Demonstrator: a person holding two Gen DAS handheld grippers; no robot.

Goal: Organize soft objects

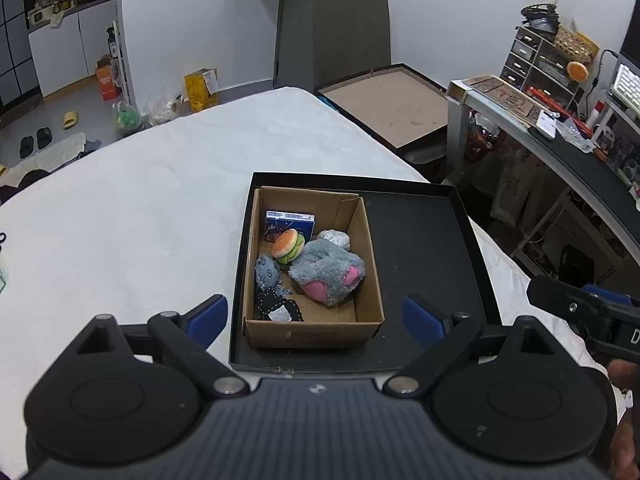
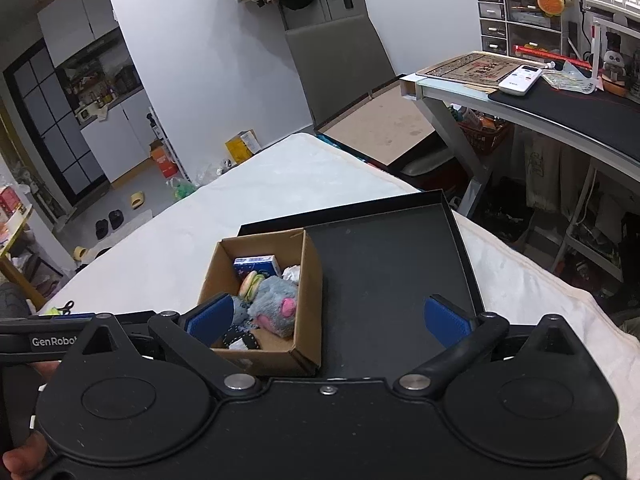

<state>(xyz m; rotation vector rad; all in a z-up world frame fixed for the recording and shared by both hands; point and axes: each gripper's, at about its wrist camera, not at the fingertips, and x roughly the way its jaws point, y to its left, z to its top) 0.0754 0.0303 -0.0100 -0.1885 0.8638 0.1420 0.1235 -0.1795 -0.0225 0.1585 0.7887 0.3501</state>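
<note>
Hovering with both sets of jaws spread wide and empty, the left gripper and right gripper sit just above the cardboard box, where the grey plush lies inside, in the black tray.

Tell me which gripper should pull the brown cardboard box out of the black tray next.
Left, probably. The open left gripper is centred on the brown cardboard box; for the open right gripper the box sits off to its left, over the black tray.
</note>
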